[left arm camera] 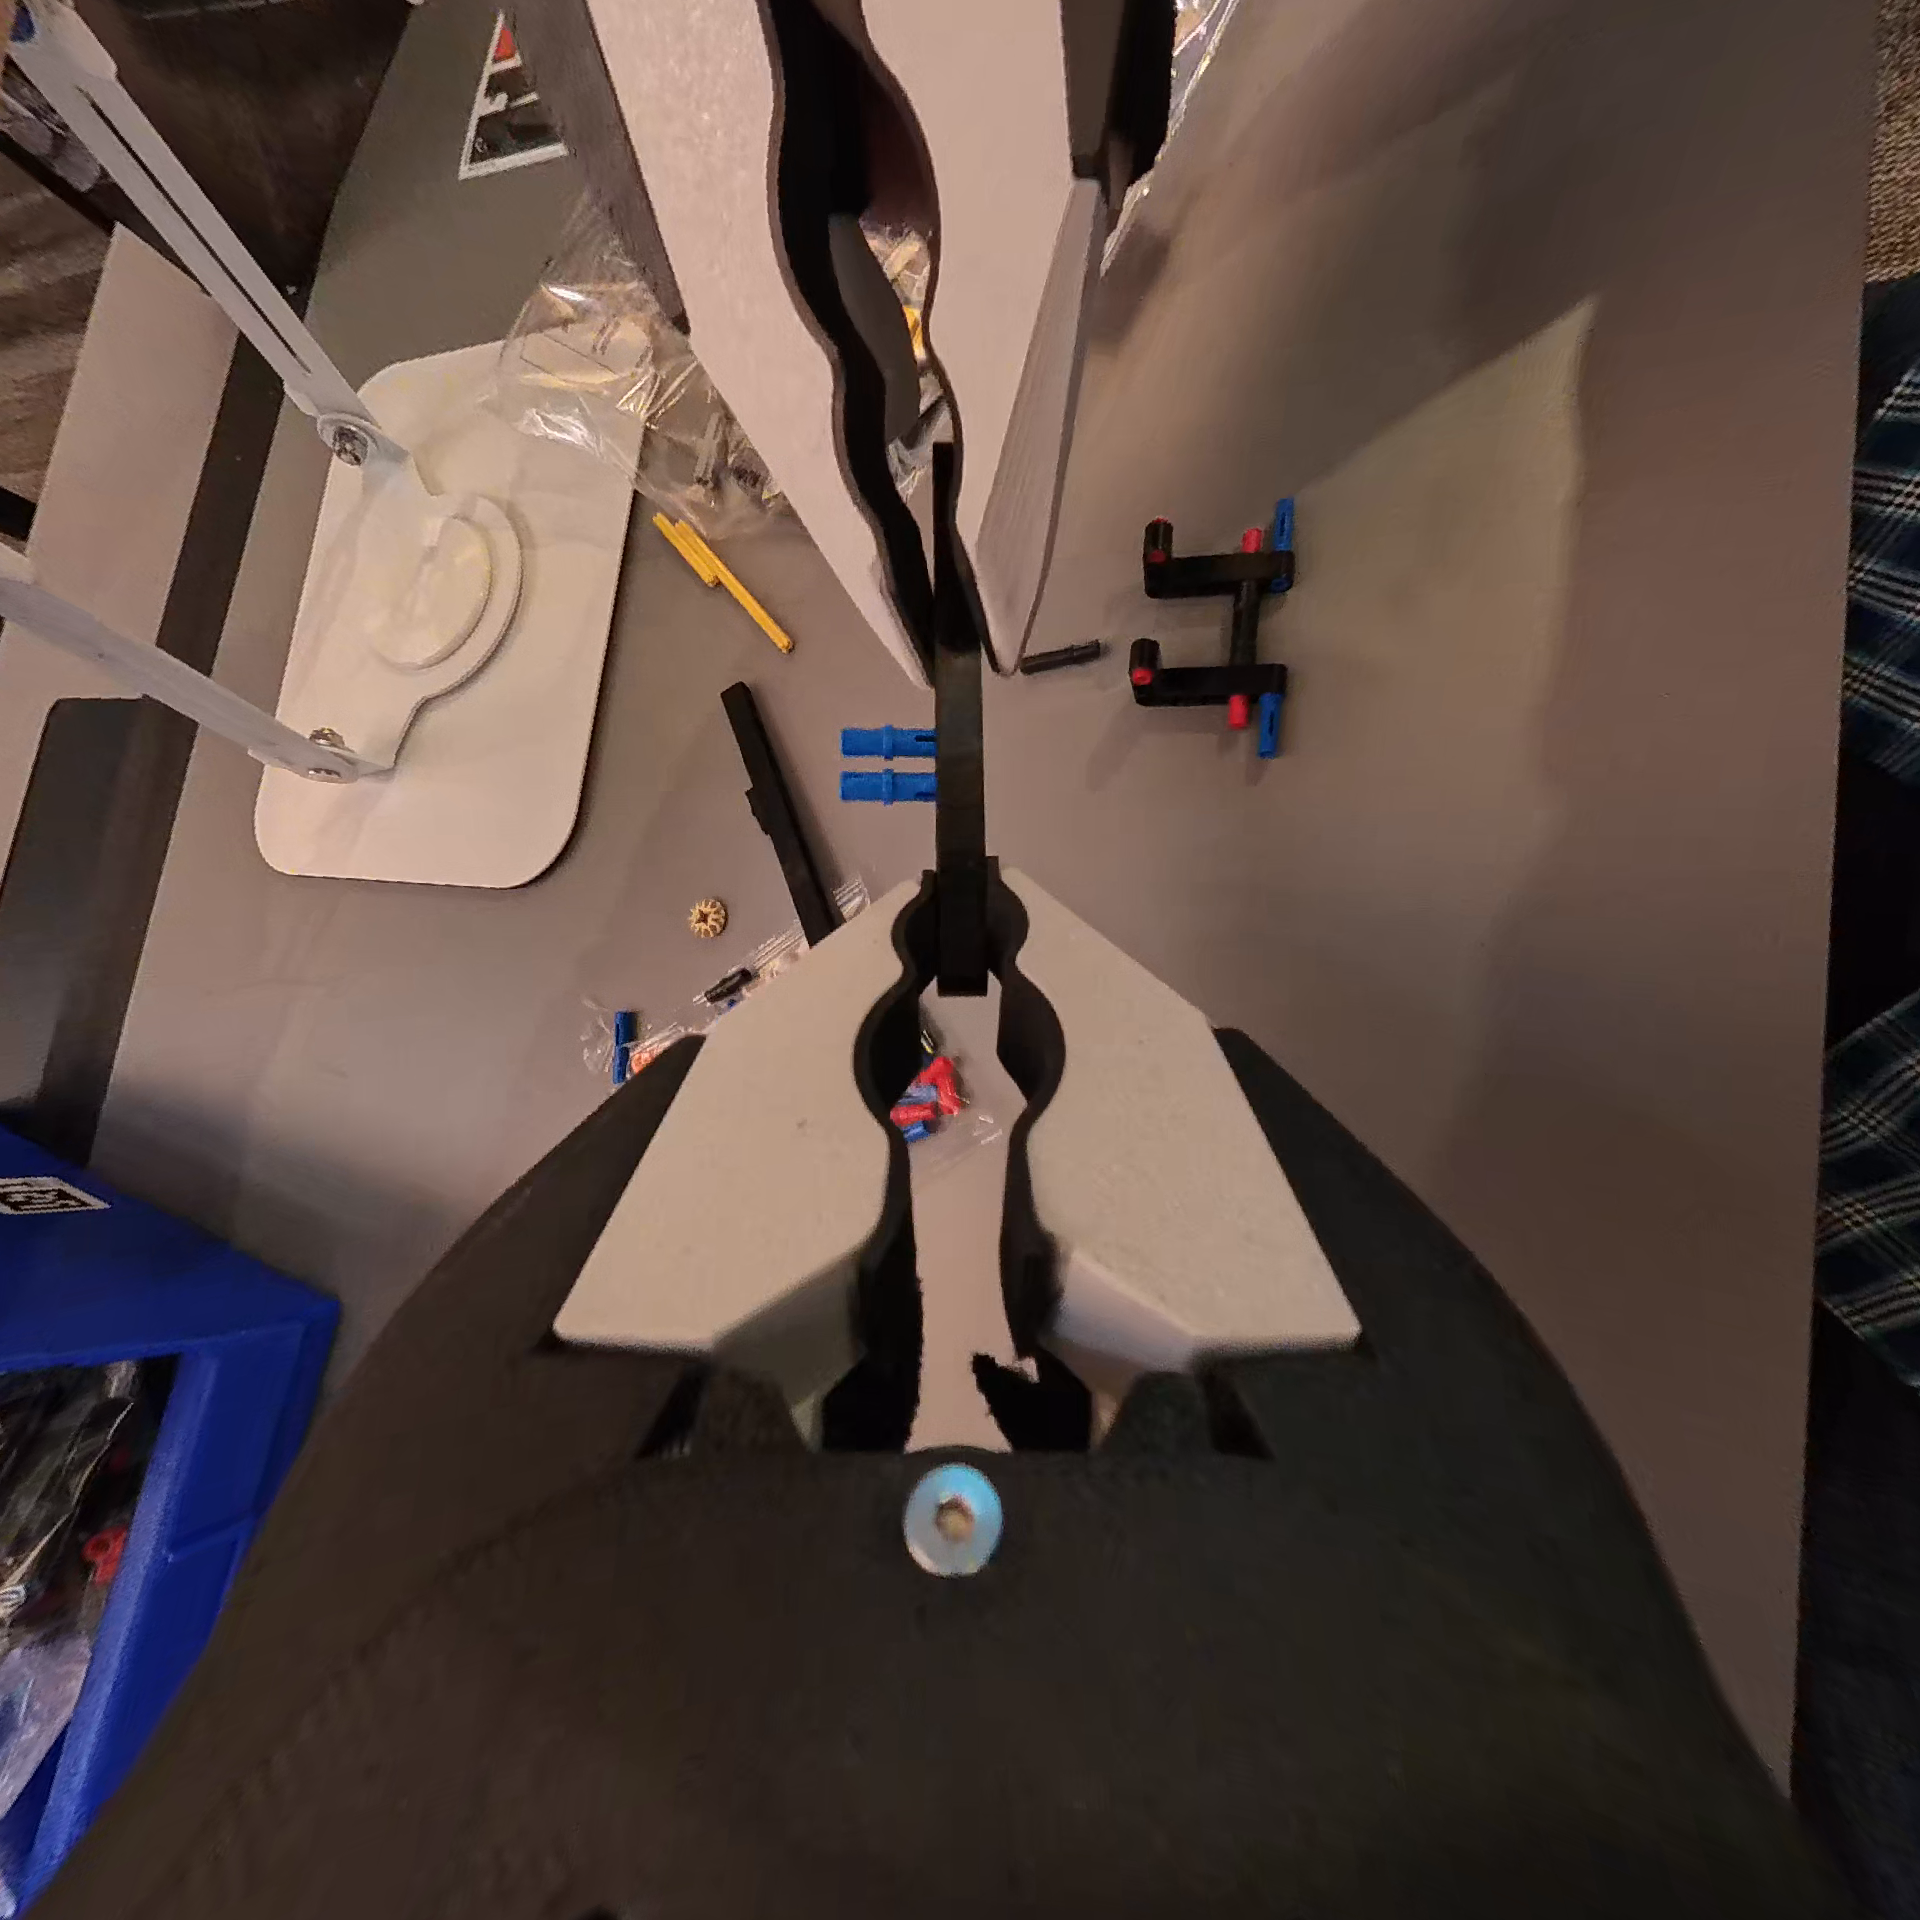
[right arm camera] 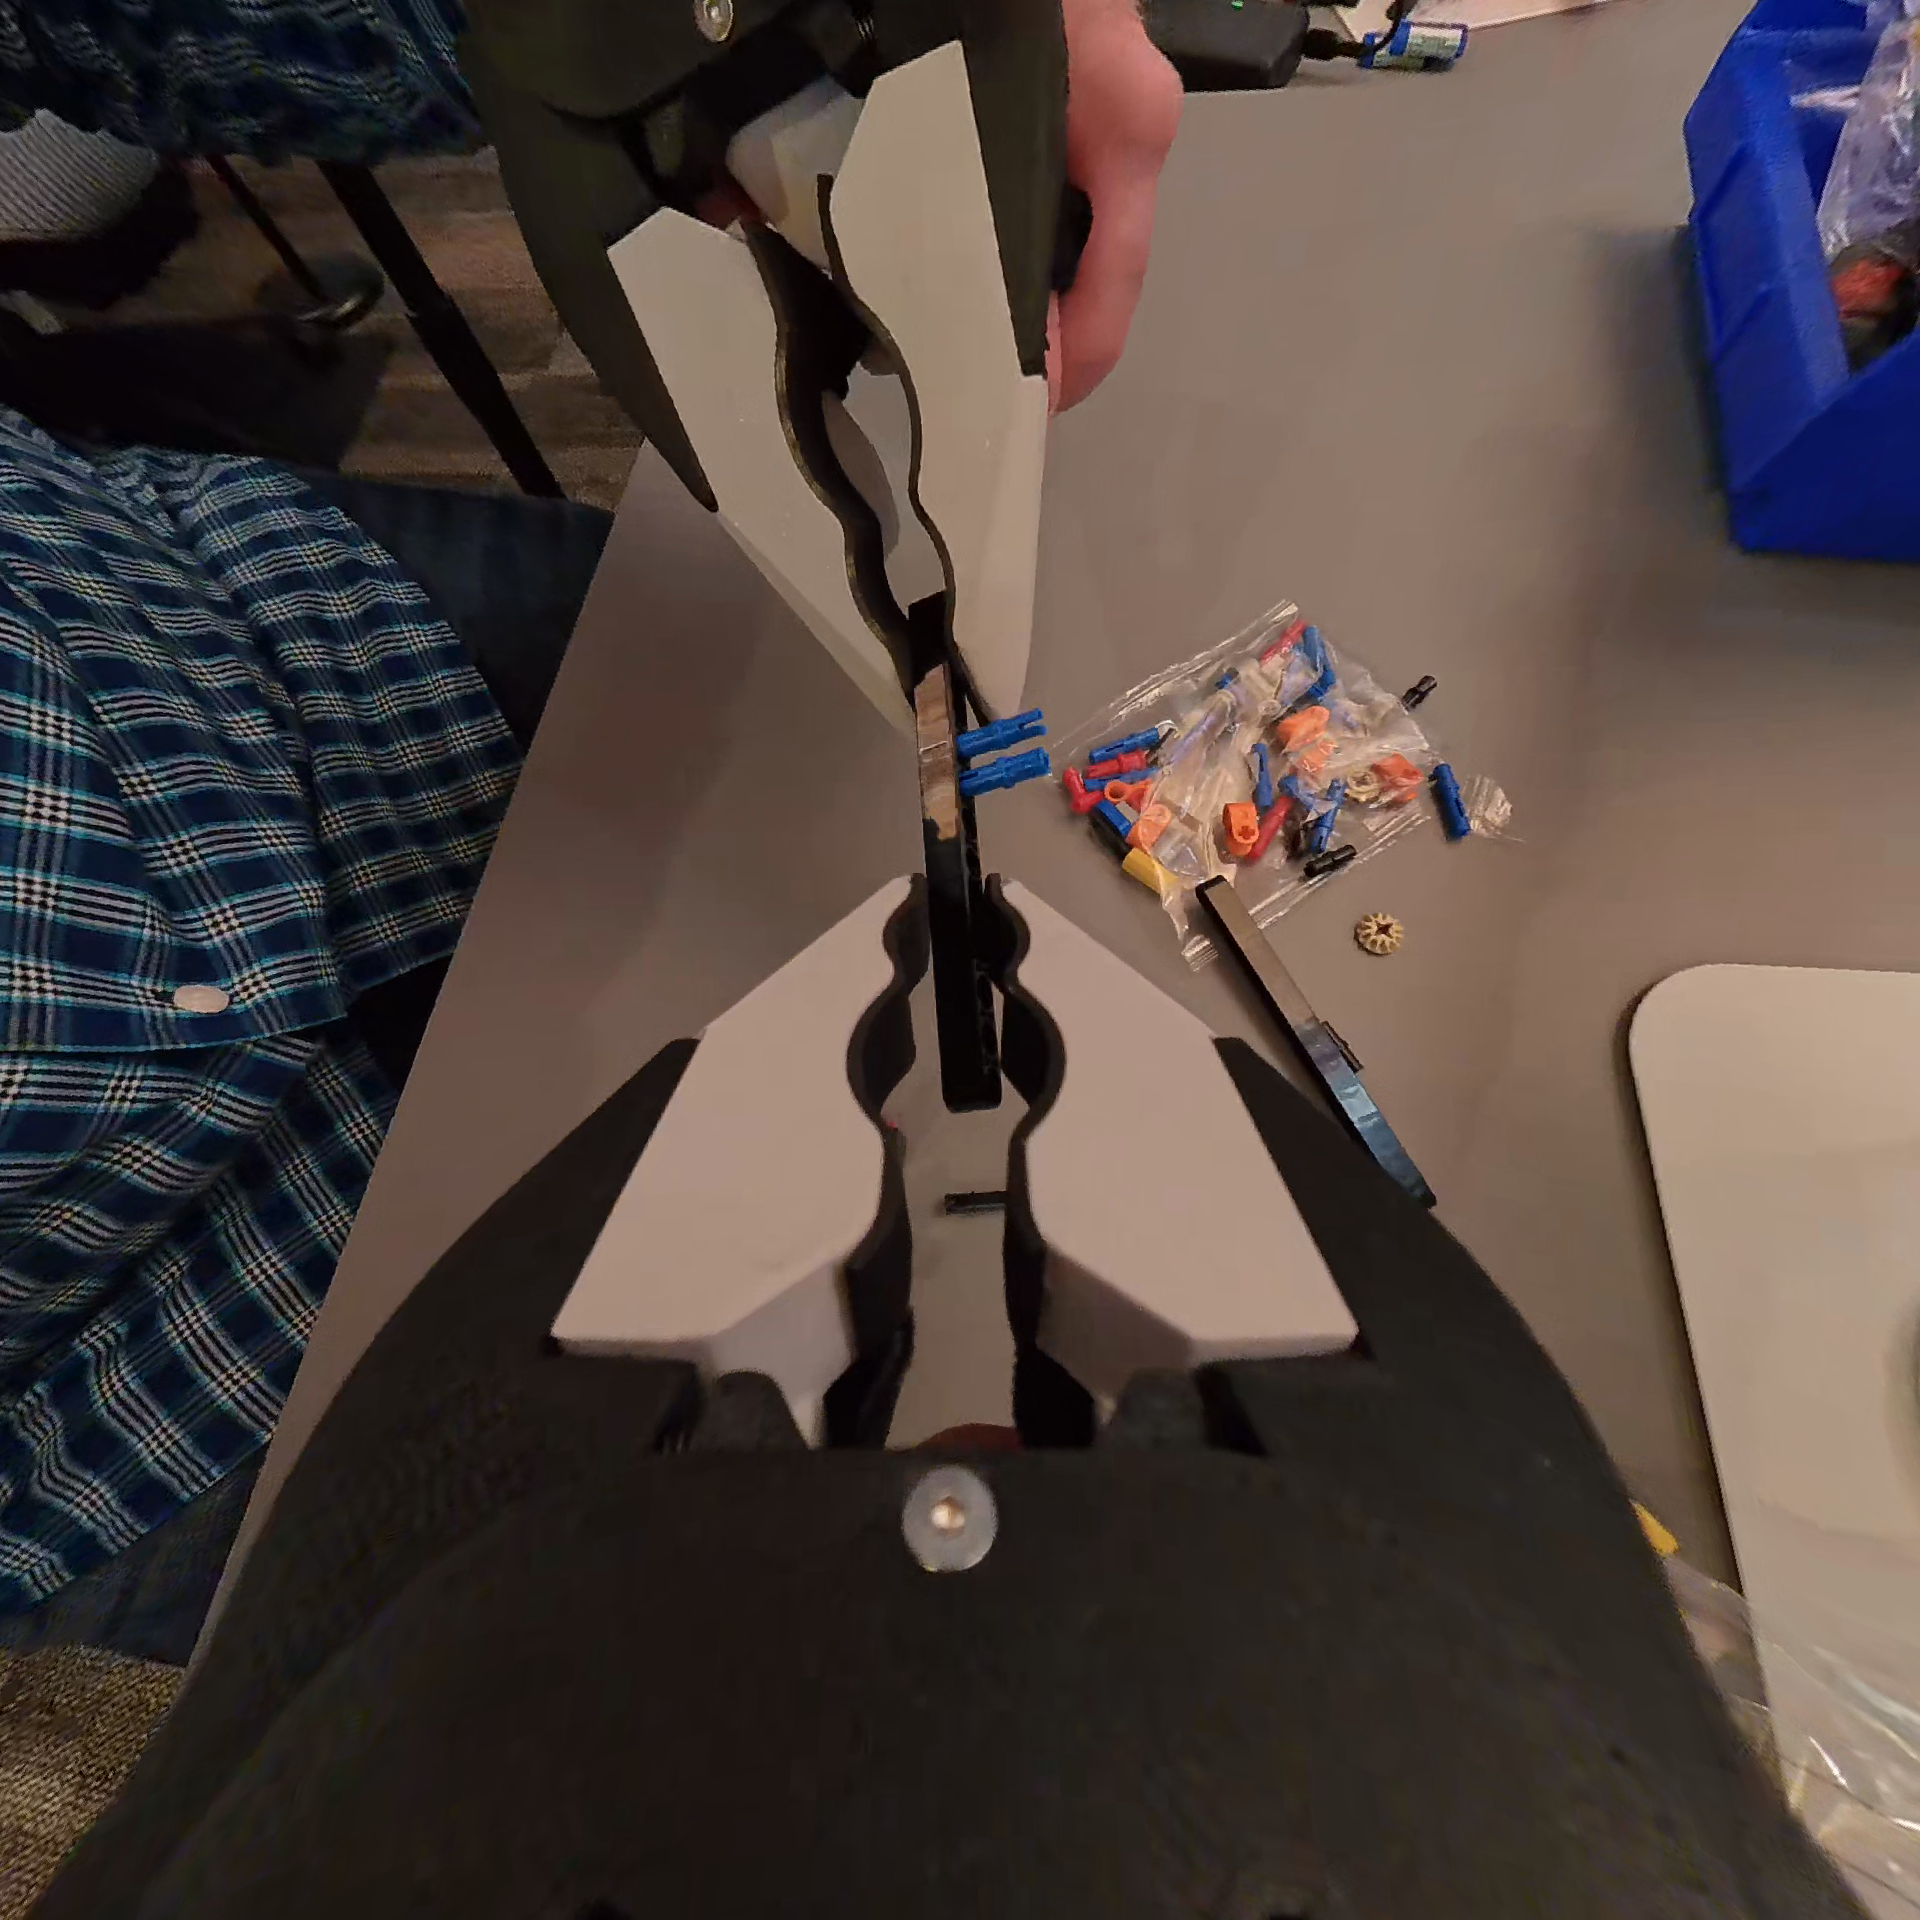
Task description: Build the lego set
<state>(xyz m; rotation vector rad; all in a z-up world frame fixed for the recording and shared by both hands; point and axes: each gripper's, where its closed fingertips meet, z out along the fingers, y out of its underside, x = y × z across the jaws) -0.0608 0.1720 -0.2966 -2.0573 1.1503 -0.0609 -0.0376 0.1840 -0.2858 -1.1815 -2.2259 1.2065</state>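
Both grippers are shut on one long black beam [left arm camera: 958,748], one at each end, and hold it above the grey table [left arm camera: 1455,935]. Two blue pins [left arm camera: 883,764] stick out sideways from the beam's middle. In the left wrist view my left gripper [left arm camera: 961,899] clamps the near end and the right gripper [left arm camera: 961,665] comes in from the top. In the right wrist view my right gripper [right arm camera: 956,899] clamps the near end of the beam [right arm camera: 951,831], its blue pins [right arm camera: 1003,758] point right, and the left gripper [right arm camera: 961,707] holds the far end.
A black sub-assembly with red and blue pins [left arm camera: 1216,623] lies near a loose black pin [left arm camera: 1060,658]. On the table are yellow axles [left arm camera: 722,582], a second black beam [right arm camera: 1309,1039], a tan gear [right arm camera: 1379,933], a bag of small parts [right arm camera: 1247,769], a blue bin [right arm camera: 1787,312] and a white stand base [left arm camera: 447,623]. Both grippers' tips are close together, under 4 cm apart. The left tips stand about 12 cm off the tan gear [right arm camera: 1379,933]. Look for it in the left wrist view [left arm camera: 708,912] too.
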